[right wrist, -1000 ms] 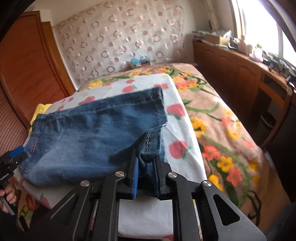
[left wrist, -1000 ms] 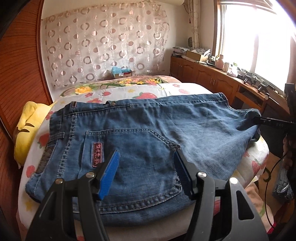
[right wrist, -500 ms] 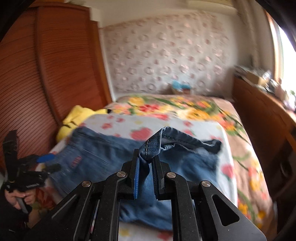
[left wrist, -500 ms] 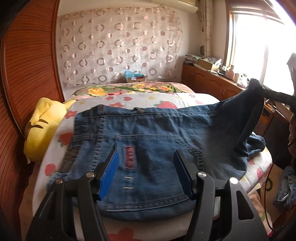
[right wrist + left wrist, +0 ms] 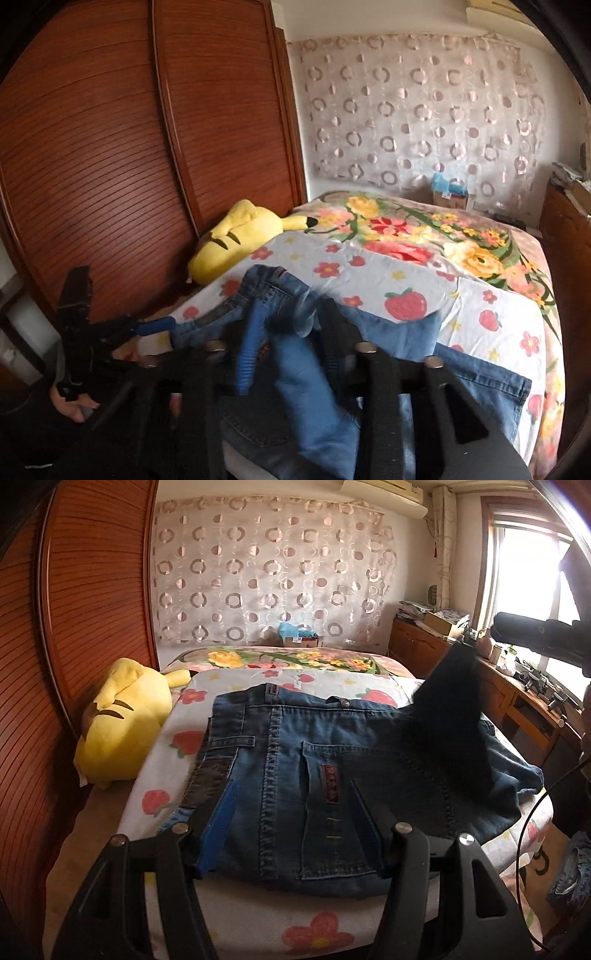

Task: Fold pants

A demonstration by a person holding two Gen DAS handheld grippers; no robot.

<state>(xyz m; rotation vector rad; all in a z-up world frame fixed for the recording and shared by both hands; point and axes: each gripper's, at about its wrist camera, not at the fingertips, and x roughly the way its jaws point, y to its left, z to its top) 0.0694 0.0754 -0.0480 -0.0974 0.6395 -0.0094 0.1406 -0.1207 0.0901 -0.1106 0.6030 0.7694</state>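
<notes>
Blue denim pants (image 5: 332, 764) lie across the near end of the bed, waistband to the left, back pocket up. My left gripper (image 5: 291, 823) is open and hovers over the seat of the pants, empty. My right gripper (image 5: 291, 343) has its jaws apart, with the leg end of the pants (image 5: 306, 387) hanging between them; the picture is blurred there. In the left wrist view that leg end (image 5: 454, 686) stands lifted over the right side of the pants, below the right gripper's body (image 5: 535, 635).
A yellow plush toy (image 5: 122, 723) lies at the left of the bed by the wooden wardrobe (image 5: 110, 147). The bed has a strawberry sheet (image 5: 406, 288) and a floral blanket (image 5: 424, 225). A cluttered wooden counter (image 5: 517, 690) runs under the window at right.
My right gripper carried the leg end up and leftward over the pants, and its jaws have now parted. My left gripper stayed open and drew slightly back and left.
</notes>
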